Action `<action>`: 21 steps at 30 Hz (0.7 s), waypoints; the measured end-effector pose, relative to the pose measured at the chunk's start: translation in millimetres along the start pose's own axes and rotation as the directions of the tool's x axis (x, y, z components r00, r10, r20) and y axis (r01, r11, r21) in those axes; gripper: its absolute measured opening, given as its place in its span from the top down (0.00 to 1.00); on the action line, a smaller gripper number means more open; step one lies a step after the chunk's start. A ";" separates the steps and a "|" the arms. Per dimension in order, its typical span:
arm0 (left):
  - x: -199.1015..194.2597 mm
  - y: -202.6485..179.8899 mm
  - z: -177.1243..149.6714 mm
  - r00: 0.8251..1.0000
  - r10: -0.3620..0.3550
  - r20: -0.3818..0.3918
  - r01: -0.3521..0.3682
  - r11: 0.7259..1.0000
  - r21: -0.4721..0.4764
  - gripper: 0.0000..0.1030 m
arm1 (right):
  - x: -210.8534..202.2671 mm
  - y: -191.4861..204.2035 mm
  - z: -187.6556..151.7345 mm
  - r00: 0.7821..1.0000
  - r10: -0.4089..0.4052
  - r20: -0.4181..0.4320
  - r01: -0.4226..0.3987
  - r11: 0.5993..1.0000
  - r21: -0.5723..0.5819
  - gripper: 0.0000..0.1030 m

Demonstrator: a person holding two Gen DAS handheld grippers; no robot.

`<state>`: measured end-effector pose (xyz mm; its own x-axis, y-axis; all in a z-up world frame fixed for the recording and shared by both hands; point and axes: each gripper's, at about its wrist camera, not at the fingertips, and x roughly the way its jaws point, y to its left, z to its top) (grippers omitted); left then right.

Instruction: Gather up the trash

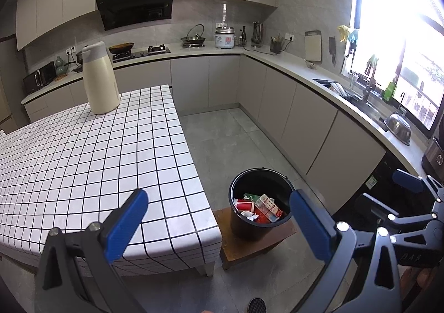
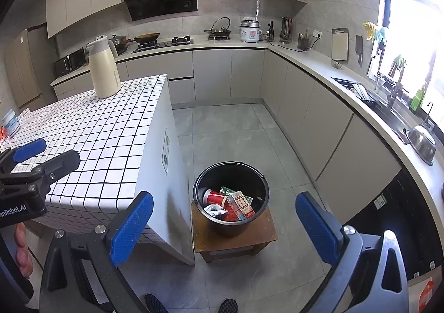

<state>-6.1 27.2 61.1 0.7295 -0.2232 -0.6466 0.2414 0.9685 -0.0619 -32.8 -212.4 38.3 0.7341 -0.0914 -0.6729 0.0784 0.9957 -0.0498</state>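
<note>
Right gripper: spread wide, nothing between the 2 blue ribbed pads; black hinged frame behind them.
Left gripper: likewise spread wide and empty; same blue textured pads on a dark frame.
Key relation: bucket straight ahead and below both tools, framed between the pads in the right wrist view, nearer the right-hand pad in the left wrist view; looks slightly closer to the right gripper, though hard to call.
Bucket: black, round, smooth plastic, upright, mouth open upward, a thin bail handle lying against the rim.
Trash: already inside the bucket, a red cylindrical cup on its side, flat printed cartons in red and green, a crumpled white scrap; long axes of the cartons roughly toward the viewer.
Stool: low, brown wood, square top, bucket standing on it, just beside the table's end panel.
Table: white cloth with a black grid, matte, mostly bare.
Jar: small, pale-lidded, at the table's far left edge; possibly leftover trash, too small to tell.
Thermos: cream, tall, smooth, upright at the far corner of the table.
Stage, as a judgement: collecting appears nearly done.
Counter: pale, L-shaped, cookware and sink beyond.
</note>
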 end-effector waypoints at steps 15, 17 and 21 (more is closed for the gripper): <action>2.7 -4.2 -1.4 1.000 0.000 -0.004 0.000 1.000 -0.004 0.00 | 3.2 -4.7 2.5 1.000 0.008 0.001 -0.008 1.000 -0.007 0.00; 3.4 -4.3 -1.5 1.000 0.002 -0.005 -0.002 1.000 -0.006 0.00 | 3.2 -5.5 3.2 1.000 0.006 0.002 -0.006 1.000 -0.007 0.00; 4.8 -6.3 -1.7 1.000 -0.003 -0.005 0.003 1.000 0.000 0.00 | 2.5 -6.4 3.4 1.000 0.003 0.008 -0.003 1.000 -0.007 0.00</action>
<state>-5.1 20.2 57.1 0.7257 -0.2260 -0.6498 0.2438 0.9677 -0.0643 -29.2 -219.1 39.4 0.7394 -0.0882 -0.6675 0.0712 0.9961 -0.0527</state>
